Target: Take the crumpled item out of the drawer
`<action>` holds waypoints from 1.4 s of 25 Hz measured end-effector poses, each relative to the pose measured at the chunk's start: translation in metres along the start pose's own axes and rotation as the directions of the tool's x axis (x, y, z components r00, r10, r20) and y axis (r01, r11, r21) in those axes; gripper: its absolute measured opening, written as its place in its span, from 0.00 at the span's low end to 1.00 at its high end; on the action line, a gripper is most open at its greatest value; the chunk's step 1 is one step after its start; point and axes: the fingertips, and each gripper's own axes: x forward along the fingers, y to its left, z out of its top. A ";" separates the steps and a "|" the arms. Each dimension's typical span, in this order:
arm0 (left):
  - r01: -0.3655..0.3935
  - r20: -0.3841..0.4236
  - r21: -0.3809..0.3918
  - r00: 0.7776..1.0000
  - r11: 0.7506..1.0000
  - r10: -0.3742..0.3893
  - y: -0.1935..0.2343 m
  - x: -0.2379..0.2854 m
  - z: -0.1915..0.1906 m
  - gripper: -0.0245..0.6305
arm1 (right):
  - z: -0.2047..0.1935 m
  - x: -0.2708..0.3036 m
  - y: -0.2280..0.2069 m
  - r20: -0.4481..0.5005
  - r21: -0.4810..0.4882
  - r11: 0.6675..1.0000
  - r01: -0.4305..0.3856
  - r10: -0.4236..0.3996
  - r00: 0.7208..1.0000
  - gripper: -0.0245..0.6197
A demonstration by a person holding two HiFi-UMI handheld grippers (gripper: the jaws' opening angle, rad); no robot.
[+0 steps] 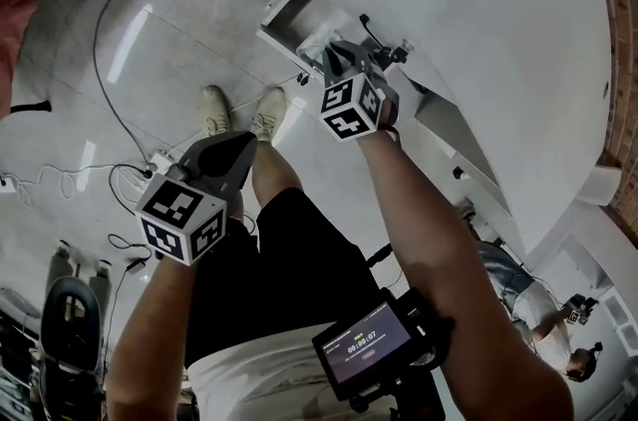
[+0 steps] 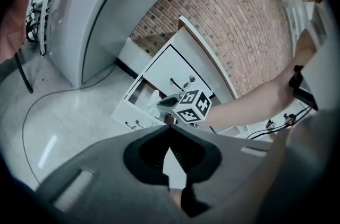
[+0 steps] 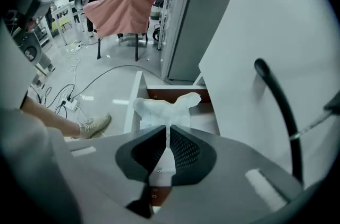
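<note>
Clearly right gripper [image 3: 169, 130] clamps thin fold of crumpled item [image 3: 154, 110]; item sits inside open drawer [image 3: 132, 98]. Risks: small pinch slips on lift, flimsy material likely tears, or trailing wing snags on drawer wall. Left gripper [image 2: 170, 130] clenched, empty, well apart.

The crumpled item [image 3: 167, 107] is white. The drawer [image 3: 134, 103] holding it is white outside and reddish-brown inside. At the drawer, the right gripper [image 3: 168, 130] is dark grey, and its cube [image 1: 351, 107] carries black-and-white square markers. The left gripper [image 2: 170, 126] is dark grey too. Beyond the drawer, the cloth [image 3: 127, 0] is pink. Behind the drawer, the brick wall [image 2: 223, 21] is red-brown. Beside the drawer, the floor [image 1: 179, 30] is glossy pale grey.
</note>
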 end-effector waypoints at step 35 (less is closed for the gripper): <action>-0.042 0.051 0.294 0.998 0.955 0.028 -0.116 -0.136 0.092 0.04 | 0.063 -0.313 0.002 0.342 0.340 0.941 -0.001 -0.123 0.932 0.09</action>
